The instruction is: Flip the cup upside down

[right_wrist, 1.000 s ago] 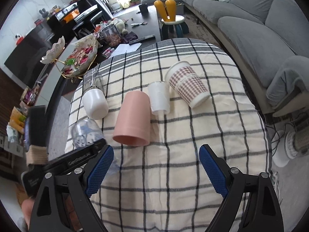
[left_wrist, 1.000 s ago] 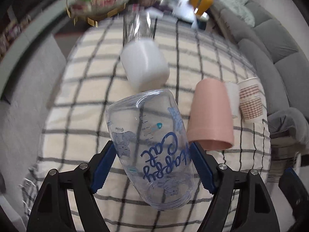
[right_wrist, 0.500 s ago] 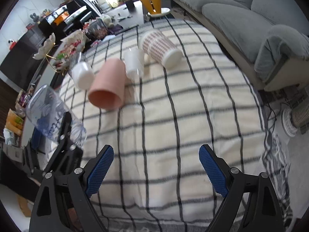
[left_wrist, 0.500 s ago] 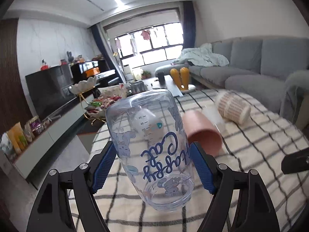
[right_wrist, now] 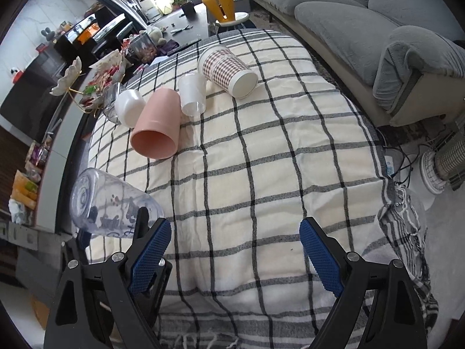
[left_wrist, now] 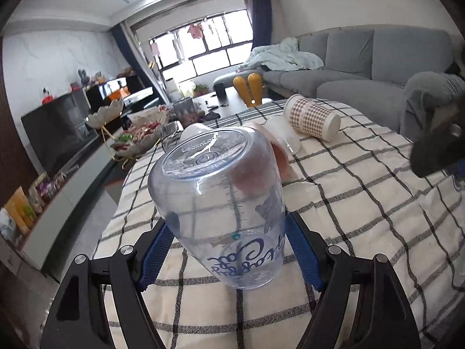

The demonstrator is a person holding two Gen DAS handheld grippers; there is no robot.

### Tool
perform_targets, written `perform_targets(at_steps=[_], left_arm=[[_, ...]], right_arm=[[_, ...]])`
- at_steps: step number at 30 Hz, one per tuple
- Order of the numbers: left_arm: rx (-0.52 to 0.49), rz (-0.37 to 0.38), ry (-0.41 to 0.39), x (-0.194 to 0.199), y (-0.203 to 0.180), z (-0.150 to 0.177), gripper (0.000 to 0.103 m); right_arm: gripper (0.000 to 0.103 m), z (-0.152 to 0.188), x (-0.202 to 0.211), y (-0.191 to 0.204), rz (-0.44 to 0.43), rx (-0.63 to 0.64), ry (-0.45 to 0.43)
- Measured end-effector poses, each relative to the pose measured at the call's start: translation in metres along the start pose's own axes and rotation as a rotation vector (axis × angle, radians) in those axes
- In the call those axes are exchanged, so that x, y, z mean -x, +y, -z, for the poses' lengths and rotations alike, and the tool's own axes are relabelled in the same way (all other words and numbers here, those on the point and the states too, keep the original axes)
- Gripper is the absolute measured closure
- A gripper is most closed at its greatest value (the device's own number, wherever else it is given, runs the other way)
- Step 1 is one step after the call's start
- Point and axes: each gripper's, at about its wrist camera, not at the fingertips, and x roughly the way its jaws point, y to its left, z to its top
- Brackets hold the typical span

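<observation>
Cup (left_wrist: 221, 203): clear, thin-walled plastic, empty, so judged light and fairly stiff but slick on its smooth curved wall, and likely to flex or squirt out if squeezed hard. Best taken across the lower body near the mouth, where blue lettering sits and the wall runs straightest, rather than on the rounded shoulder by the base. Held now by the left gripper (left_wrist: 229, 250), both blue pads (left_wrist: 155, 250) pressed against opposite sides of the wall, closed to about the cup's width. Seen from the left wrist, centred between the pads, base up toward 12 o'clock and tipped slightly toward 11, mouth down toward 6 o'clock, low over the checked cloth (left_wrist: 363, 203) on the bench; contact between rim and cloth not possible to tell. Seen from the right wrist, the same cup (right_wrist: 110, 203) out at 9 o'clock, leaning with its base toward the bench's left edge, so not yet square. Right gripper (right_wrist: 235, 253) spread wide, holding nothing, hanging over bare cloth near the front edge. Pink cup (right_wrist: 157, 125), white cup (right_wrist: 129, 107), translucent cup (right_wrist: 191, 94) and patterned paper cup (right_wrist: 226, 71) lying on their sides toward 12 o'clock, well apart from the held one. Judged nearly flipped; levelling the rim and a gentle release left to do.
</observation>
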Motion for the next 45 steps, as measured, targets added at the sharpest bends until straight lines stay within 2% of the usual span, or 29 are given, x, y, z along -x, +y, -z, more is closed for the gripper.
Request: perform_targets(at_steps=[3, 7, 10, 15, 18, 22, 28, 34, 39, 45], left_arm=[[-0.017, -0.009, 0.007, 0.001, -0.001, 0.002, 0.024], [-0.012, 0.006, 0.006, 0.009, 0.001, -0.001, 0.014], [0.017, 0.045, 0.031, 0.015, 0.008, -0.007, 0.012], [0.092, 0.12, 0.098, 0.036, 0.029, -0.019, 0.009], [0.129, 0.133, 0.114, 0.051, 0.043, -0.028, 0.007], [0.204, 0.122, 0.121, 0.068, 0.07, -0.043, 0.004], [0.305, 0.117, 0.19, 0.083, 0.1, -0.052, 0.004], [0.346, 0.064, 0.208, 0.093, 0.111, -0.051, 0.001], [0.348, 0.054, 0.208, 0.097, 0.115, -0.05, 0.001], [0.332, 0.034, 0.193, 0.101, 0.114, -0.054, 0.0]], right_arm=[[0.013, 0.0, 0.002, 0.001, -0.004, 0.003, -0.003], [0.013, -0.001, 0.01, 0.005, -0.003, 0.017, -0.027], [0.013, 0.001, 0.018, 0.009, 0.006, 0.039, -0.06], [0.013, 0.002, 0.041, 0.017, 0.03, 0.083, -0.15], [0.013, 0.004, 0.054, 0.024, 0.042, 0.112, -0.208], [0.013, 0.007, 0.07, 0.035, 0.053, 0.144, -0.282], [0.008, 0.016, 0.096, 0.05, 0.074, 0.172, -0.393], [0.001, 0.031, 0.116, 0.059, 0.127, 0.196, -0.51], [0.001, 0.039, 0.115, 0.069, 0.152, 0.243, -0.513], [0.001, 0.039, 0.113, 0.068, 0.152, 0.232, -0.502]])
